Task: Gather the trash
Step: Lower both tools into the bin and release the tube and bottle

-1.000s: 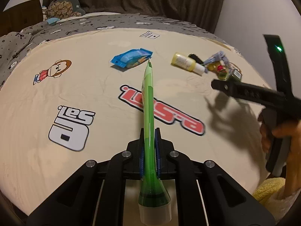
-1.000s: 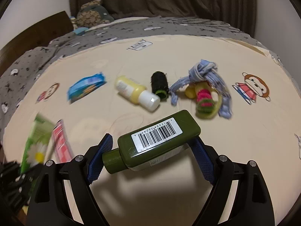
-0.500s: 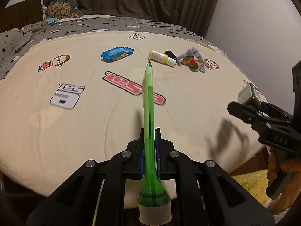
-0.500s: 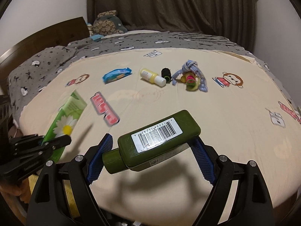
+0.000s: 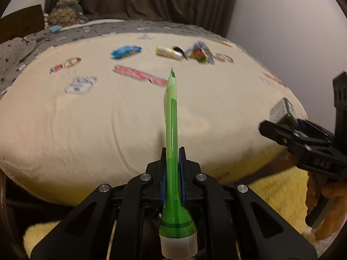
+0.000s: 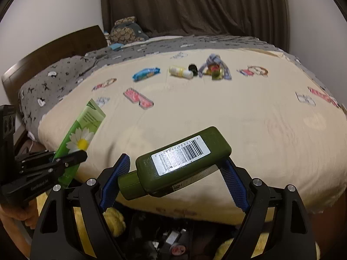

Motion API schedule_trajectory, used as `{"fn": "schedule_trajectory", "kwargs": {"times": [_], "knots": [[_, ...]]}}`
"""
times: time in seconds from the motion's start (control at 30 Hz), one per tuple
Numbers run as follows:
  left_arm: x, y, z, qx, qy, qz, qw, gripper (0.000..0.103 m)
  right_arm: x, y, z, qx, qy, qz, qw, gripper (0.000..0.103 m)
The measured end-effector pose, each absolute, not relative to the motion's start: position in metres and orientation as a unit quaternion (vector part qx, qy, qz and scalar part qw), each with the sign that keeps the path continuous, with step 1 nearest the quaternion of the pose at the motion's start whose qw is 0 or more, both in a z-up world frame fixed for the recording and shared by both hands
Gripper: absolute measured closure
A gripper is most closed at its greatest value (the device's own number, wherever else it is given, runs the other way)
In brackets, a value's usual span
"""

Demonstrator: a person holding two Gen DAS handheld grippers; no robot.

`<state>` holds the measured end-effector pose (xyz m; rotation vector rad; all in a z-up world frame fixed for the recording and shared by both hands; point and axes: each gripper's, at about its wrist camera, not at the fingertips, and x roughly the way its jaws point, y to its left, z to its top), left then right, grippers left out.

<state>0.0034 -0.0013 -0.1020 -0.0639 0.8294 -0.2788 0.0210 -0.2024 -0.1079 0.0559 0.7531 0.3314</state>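
My left gripper [image 5: 172, 151] is shut on a flat green tube [image 5: 171, 119] with a white cap, which points away toward the bed. In the right wrist view the same tube [image 6: 84, 130] shows a daisy print, held by the left gripper [image 6: 71, 158] at the bed's near left corner. My right gripper [image 6: 175, 164] has its blue pads against a dark green bottle [image 6: 208, 143] with a barcode label, lifted crosswise above the bed's near edge. On the far side of the bed lie a blue wrapper [image 6: 146, 73], a yellow bottle [image 6: 181, 72], a small black item [image 6: 192, 67] and a cloth bundle [image 6: 214, 68].
A cream blanket [image 6: 249, 119] with printed patches covers the bed, with grey bedding and a wooden headboard [image 6: 54, 49] at its far left. Yellow fluffy fabric [image 5: 279, 186] lies below the bed's near edge. A hand [image 5: 329, 195] grips the right tool's handle. A wall rises on the right.
Both grippers have drawn back from over the middle of the bed to its near edge, so the items lying there look smaller and farther. Both grips are unchanged.
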Motion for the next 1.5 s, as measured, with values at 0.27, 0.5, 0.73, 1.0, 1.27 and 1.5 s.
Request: {"fn": "schedule_trajectory", "kwargs": {"times": [0.27,0.5,0.73,1.0,1.27,1.5], "knots": [[-0.029,-0.015,-0.142,-0.031,0.447,-0.162,0.879,0.094,-0.001,-0.199,-0.138,0.024,0.41,0.17,0.896,0.019],[-0.037,-0.023,-0.181,-0.027,0.489,-0.158,0.857,0.094,-0.011,-0.199,-0.183,0.027,0.474,0.166,0.864,0.019],[-0.027,-0.029,-0.22,-0.024,0.54,-0.148,0.828,0.094,-0.009,-0.197,-0.223,0.038,0.536,0.16,0.828,0.019],[-0.022,-0.033,-0.255,-0.032,0.586,-0.147,0.796,0.094,-0.001,-0.198,-0.245,0.062,0.572,0.166,0.801,0.018],[-0.018,-0.026,-0.249,-0.028,0.58,-0.13,0.804,0.077,0.004,-0.199,-0.244,0.071,0.57,0.164,0.802,0.015],[-0.016,-0.013,-0.211,-0.034,0.541,-0.122,0.831,0.056,0.006,-0.21,-0.218,0.068,0.534,0.148,0.829,0.015]]}}
